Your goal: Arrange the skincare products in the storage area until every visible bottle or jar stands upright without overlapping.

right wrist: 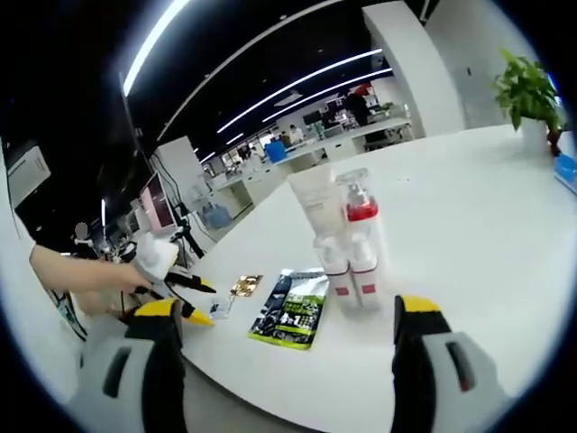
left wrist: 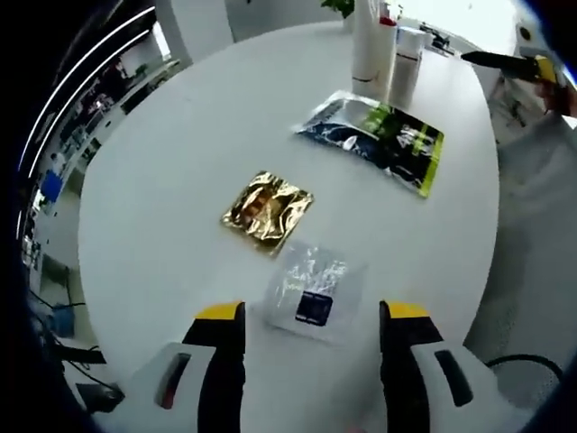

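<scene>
On the round white table (left wrist: 180,162) a cluster of white bottles (left wrist: 383,50) stands upright at the far edge. In the right gripper view they are a tall tube (right wrist: 315,203), a pump bottle with a red collar (right wrist: 361,216) and two small bottles (right wrist: 349,271), close together. A dark blue and green packet (left wrist: 374,135) (right wrist: 293,311), a gold sachet (left wrist: 268,209) (right wrist: 245,286) and a clear sachet (left wrist: 311,289) lie flat. My left gripper (left wrist: 313,316) hangs open just above the clear sachet. My right gripper (right wrist: 288,311) is open, off the table's edge, facing the bottles.
A hand (right wrist: 81,271) holds the left gripper (right wrist: 203,302) at the table's left side. The right gripper's tip (left wrist: 518,63) shows beyond the bottles. A potted plant (right wrist: 527,90) stands at the far right; office desks lie behind.
</scene>
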A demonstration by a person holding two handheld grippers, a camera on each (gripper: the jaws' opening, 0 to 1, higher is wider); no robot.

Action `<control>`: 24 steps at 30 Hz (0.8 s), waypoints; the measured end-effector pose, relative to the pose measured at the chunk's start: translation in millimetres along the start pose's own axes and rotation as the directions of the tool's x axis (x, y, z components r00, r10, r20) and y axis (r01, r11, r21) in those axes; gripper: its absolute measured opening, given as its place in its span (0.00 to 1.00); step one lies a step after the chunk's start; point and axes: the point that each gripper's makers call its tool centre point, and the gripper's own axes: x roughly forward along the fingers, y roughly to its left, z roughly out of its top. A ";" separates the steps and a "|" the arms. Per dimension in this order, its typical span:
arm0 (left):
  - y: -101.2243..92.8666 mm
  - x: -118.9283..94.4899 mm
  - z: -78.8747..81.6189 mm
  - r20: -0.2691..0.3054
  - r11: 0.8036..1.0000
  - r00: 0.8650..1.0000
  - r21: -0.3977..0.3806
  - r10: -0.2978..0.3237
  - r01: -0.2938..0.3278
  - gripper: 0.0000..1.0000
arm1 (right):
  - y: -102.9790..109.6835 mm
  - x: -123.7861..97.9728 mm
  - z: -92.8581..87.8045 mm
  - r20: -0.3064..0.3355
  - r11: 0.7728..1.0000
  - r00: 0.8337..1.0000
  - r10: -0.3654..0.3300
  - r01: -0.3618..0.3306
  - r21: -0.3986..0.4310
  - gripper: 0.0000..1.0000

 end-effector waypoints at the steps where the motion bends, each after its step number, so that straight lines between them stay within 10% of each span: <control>1: -0.2 0.6 1.9 -0.001 1.000 1.000 -0.001 -0.013 0.013 0.54 | 0.1 0.1 -0.2 -0.001 1.000 1.000 0.001 -0.001 0.000 0.98; 24: 0.6 4.2 6.1 -0.021 0.998 0.998 -0.020 -0.064 0.064 0.37 | 0.1 1.9 -3.4 -0.021 1.000 1.000 -0.005 0.005 -0.001 0.96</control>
